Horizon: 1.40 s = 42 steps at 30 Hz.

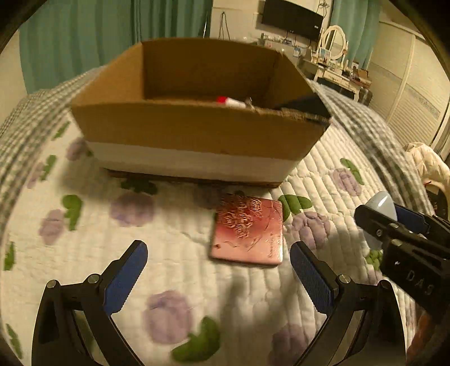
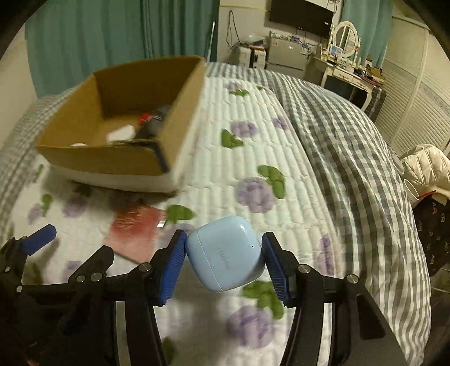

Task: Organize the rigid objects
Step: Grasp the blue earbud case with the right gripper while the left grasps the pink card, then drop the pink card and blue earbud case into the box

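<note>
A pink flat case (image 1: 249, 233) with a gold flower pattern lies on the quilt just in front of an open cardboard box (image 1: 197, 132). My left gripper (image 1: 218, 278) is open, its blue pads either side of the case and a little short of it. My right gripper (image 2: 223, 266) is shut on a light blue earbud case (image 2: 225, 253) and holds it above the quilt, right of the pink case (image 2: 135, 231). The box (image 2: 112, 160) holds several small items, among them a red-capped one (image 1: 229, 102). The right gripper with the earbud case (image 1: 382, 208) shows at the right of the left wrist view.
The floral quilt (image 2: 253, 146) covers the bed, with a grey checked blanket (image 2: 351, 157) along its right side. A white padded jacket (image 2: 427, 169) lies off the bed at right. A dressing table with mirror (image 2: 348, 56) and a wall TV (image 2: 301, 17) stand beyond.
</note>
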### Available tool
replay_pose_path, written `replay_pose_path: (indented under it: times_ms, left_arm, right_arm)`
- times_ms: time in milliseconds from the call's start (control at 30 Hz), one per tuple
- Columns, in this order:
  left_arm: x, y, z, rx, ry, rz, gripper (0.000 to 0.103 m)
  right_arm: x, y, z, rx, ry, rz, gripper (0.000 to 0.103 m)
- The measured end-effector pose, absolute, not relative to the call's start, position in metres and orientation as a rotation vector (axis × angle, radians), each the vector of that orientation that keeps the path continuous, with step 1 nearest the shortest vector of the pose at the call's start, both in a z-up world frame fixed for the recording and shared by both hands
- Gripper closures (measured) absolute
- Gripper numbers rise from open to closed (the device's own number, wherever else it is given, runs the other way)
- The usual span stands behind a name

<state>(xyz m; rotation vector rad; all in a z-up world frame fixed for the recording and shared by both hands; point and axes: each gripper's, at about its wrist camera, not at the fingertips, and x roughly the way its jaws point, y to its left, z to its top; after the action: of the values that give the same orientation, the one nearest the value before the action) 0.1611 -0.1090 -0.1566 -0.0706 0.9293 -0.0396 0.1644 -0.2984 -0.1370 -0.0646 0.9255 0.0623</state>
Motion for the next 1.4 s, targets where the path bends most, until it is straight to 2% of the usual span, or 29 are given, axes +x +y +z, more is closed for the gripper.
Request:
replay_pose_path:
  times_ms: [267,367,433,467,833,1400]
  left_arm:
    - [0.181,-0.128,-0.186,-0.058,0.960,-0.029,0.001]
    - [0.185,-0.126,-0.191,-0.069,0.962,-0.025,0.011]
    - [0.185,-0.129,-0.191,-0.060,0.957,-0.053,0.029]
    - [0.184,-0.131,-0.189,-0.040,0.953,-0.068,0.032]
    - [0.159,-0.123,-0.163,-0.015,0.938,-0.100,0.033]
    - [0.135,-0.060,-0.065,-0.057,0.791,-0.076,0.033]
  right_arm:
    - [0.180,-0.321,-0.154,-0.002,0.933,0.052,0.048]
    - [0.181,-0.320,-0.161,-0.004,0.941,0.056,0.048]
    - [0.180,-0.321,-0.161,0.006,0.944,0.058,0.048]
    - [0.180,-0.320,-0.161,0.008,0.941,0.059,0.048]
    - [0.167,-0.307,-0.144,-0.036,0.914,0.094,0.048]
    - [0.131,-0.256,-0.062,-0.106,0.794,0.183,0.048]
